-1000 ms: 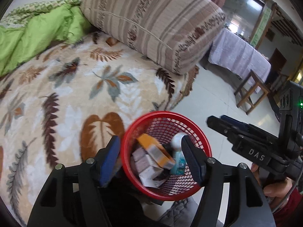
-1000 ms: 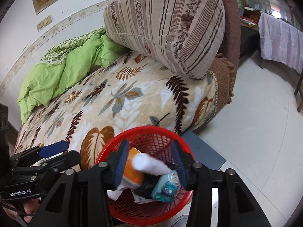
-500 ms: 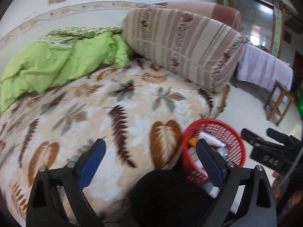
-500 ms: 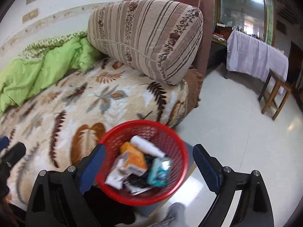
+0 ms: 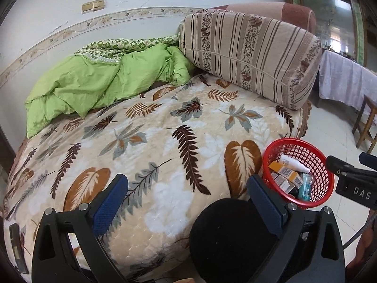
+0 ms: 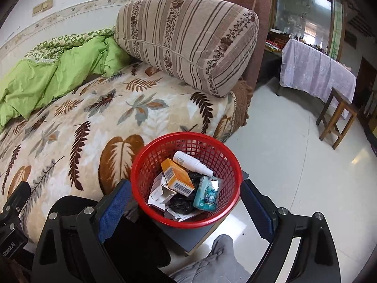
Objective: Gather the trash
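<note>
Right wrist view alone shows the red basket (trash inside) on a dark stool; both grippers' fingers apart, empty.

In the right wrist view the basket sits low in the middle of the frame, on a small stand just right of the bed. Boxes, a bottle and a packet lie in it. A bolster rests at the bed's upper right, a quilt at upper left. A covered table and stool stand at far right.

Both cameras are looking down past their own fingers, the left one at the bed, the right one close over the red basket, both seeing both.
</note>
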{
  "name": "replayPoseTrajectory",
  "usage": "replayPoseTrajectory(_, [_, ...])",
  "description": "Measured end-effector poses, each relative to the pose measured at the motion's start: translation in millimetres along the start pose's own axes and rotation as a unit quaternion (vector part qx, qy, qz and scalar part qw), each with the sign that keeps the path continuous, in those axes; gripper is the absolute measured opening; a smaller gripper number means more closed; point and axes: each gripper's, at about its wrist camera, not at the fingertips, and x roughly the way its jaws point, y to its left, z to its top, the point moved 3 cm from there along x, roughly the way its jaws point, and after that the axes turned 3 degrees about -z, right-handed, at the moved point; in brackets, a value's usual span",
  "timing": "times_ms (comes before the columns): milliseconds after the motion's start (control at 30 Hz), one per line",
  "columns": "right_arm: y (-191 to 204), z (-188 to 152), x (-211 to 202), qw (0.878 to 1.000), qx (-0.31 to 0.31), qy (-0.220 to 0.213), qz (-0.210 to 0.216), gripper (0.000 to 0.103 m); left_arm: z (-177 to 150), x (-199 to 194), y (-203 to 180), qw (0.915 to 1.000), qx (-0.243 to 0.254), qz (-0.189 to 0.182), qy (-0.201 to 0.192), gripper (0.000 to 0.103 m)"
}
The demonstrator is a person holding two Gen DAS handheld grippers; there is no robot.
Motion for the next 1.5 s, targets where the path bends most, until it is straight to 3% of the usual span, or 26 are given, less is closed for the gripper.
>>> replayPoseTrajectory(100, [2.9, 0.8, -1.2, 1.0, -0.004, -0.003, 0.001, 0.094, 1.0, 0.9, -0.6, 1.0, 0.003, 0.005, -0.002, 0.101])
replayPoseTrajectory(300, [5.3, 0.4, 3.0, 1.0, -0.006, 0.003, 0.004, 0.095, 3.1, 5.3, 3.9, 0.9992, -0.026, -0.027, 0.01, 0.101])
replayPoseTrajectory(967, [2.8, -2.4, 10.0, 1.0, -0.001, 0.017, 0.011, 0.095, 1.7, 5.4, -4.5, 0.9996, -0.014, -0.023, 0.01, 0.101])
replayPoseTrajectory(1500, [4.4, -2.3, 10.2, 1.0, -0.002, 0.018, 0.013, 0.095, 2.3, 5.4, -5.5, 0.9999, -0.002, 0.015, 0.006, 0.101])
